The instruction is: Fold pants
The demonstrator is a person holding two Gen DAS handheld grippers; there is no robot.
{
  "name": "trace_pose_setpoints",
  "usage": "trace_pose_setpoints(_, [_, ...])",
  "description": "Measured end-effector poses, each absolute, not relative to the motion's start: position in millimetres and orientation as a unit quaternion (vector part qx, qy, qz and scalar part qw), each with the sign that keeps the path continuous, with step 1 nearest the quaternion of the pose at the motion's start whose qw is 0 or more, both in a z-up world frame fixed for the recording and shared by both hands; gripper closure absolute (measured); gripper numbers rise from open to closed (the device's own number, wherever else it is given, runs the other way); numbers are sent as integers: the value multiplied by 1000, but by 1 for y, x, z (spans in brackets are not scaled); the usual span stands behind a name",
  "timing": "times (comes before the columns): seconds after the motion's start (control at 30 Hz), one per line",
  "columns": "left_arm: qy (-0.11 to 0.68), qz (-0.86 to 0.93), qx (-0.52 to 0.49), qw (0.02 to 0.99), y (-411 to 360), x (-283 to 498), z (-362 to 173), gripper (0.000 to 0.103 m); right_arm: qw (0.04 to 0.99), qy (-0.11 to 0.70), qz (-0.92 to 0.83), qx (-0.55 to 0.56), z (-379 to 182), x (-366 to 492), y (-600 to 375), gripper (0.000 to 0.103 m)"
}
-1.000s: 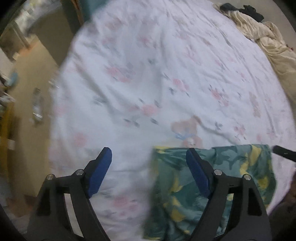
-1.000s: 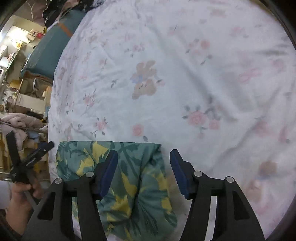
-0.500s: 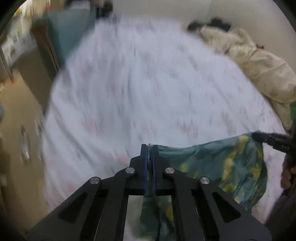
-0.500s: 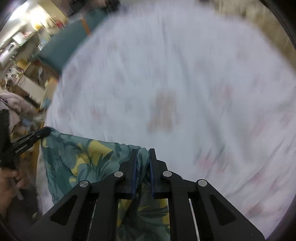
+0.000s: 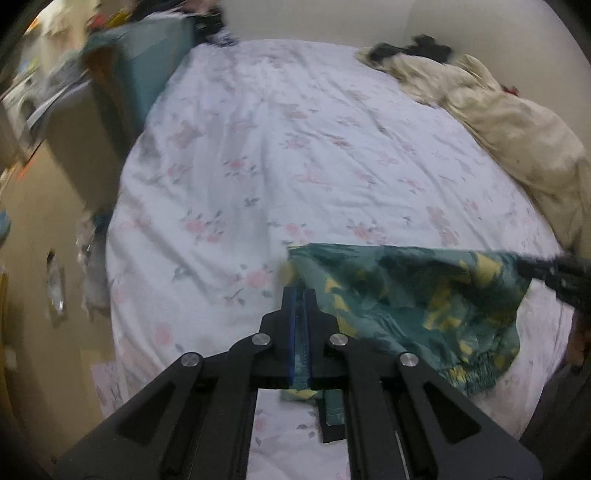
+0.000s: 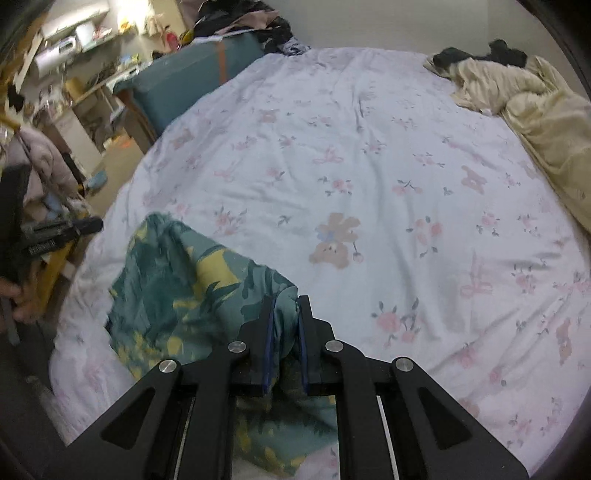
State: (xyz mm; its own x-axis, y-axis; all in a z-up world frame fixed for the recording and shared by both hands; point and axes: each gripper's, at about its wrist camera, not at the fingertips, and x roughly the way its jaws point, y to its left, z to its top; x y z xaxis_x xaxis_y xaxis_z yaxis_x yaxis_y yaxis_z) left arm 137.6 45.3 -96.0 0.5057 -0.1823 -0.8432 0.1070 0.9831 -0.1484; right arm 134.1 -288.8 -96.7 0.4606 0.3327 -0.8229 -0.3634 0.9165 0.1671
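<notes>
The left wrist view shows the pants (image 5: pixel 406 295) stretched across the lower right of the frame, from the left claw (image 5: pixel 301 295) to the right claw (image 5: pixel 554 273) at the right edge, with a gathered waistband hanging at the lower right. The right wrist view shows the same cloth (image 6: pixel 177 295) bunched and sagging in the lower left, and the left claw (image 6: pixel 62 232) at the left edge, with fingers (image 6: pixel 14 299) of the person's hand below it.

Only the right wrist view makes out the shelves (image 6: pixel 74 33) cluttered with small things in the upper left. Both views take in the bed (image 5: pixel 295 147) with its white flowered sheet, a cream blanket (image 5: pixel 498 122) heaped along the right side with dark cloth at its top end, and a teal box (image 6: pixel 192 77) against the bed's upper left edge. The left view alone shows the floor (image 5: pixel 40 240) down the left side, with some litter on it.

The left claw's blue pads are pressed nearly together on a thin edge of the pants. The right claw (image 6: pixel 284 325) pinches a thicker fold between its pads, so a small gap remains, filled with cloth. The pants hang between the two claws over the bed's near edge, in the lower part of each frame.
</notes>
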Motion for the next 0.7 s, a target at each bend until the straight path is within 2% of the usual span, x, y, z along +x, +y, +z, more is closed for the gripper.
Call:
trace_pose_setpoints(0.07, [500, -74, -69, 860, 52, 144, -101, 98, 854, 480, 202, -15, -99, 137, -286, 93])
trace_pose_setpoints(0.13, [515, -72, -84, 850, 52, 155, -109, 79, 855, 479, 197, -12, -99, 139, -285, 93])
trace_pose_setpoints(0.17, [518, -75, -88, 847, 50, 160, -112, 57, 855, 480, 196, -6, -100, 140, -287, 92])
trace_pose_setpoints(0.2, [516, -81, -91, 848, 46, 165, -114, 42, 854, 482, 196, 1, -101, 142, -289, 92])
trace_pose_setpoints(0.27, [517, -84, -88, 847, 38, 176, -121, 35, 854, 482, 198, 3, -102, 144, -291, 93])
trace_pose_setpoints(0.37, [547, -92, -70, 829, 23, 205, -144, 35, 852, 485, 199, 10, -105, 149, -295, 93])
trace_pose_setpoints(0.43, [563, -94, -48, 820, 16, 223, -158, 36, 850, 487, 197, 16, -108, 152, -299, 92])
trace_pose_setpoints(0.47, [566, -98, -42, 817, 14, 229, -163, 41, 850, 490, 195, 17, -111, 154, -301, 93])
trace_pose_setpoints(0.5, [567, -107, -41, 816, 13, 232, -166, 68, 848, 493, 193, 18, -113, 156, -302, 93])
trace_pose_setpoints(0.53, [569, -133, -39, 811, 11, 234, -169, 90, 847, 496, 192, 21, -116, 159, -304, 93])
trace_pose_setpoints(0.57, [573, -155, -14, 804, 4, 234, -169, 101, 846, 498, 191, 22, -118, 162, -305, 93])
trace_pose_setpoints(0.7, [537, -181, 35, 823, -1, 222, -149, 102, 843, 505, 184, 5, -129, 178, -305, 93])
